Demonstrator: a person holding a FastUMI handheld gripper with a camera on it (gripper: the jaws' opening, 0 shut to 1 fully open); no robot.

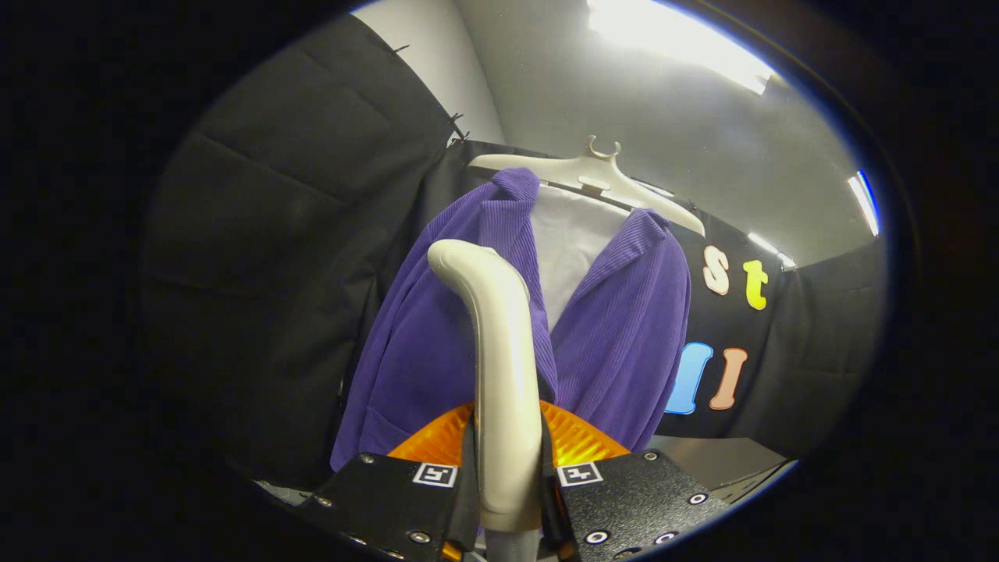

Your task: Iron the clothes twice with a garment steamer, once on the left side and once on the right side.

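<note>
The jacket (437,343) is purple with thin stripes. The steamer (503,367) handle is cream, its base orange. The hanger (585,176) is white.

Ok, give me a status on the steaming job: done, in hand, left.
Done: the gripper has its jaws shut on the garment steamer, clamping its pale handle, orange part just beyond.
In hand: the steamer is held up in front of the purple jacket on its hanger.
Left: nothing shows either side ironed, so count both the left and right passes as outstanding.
</note>
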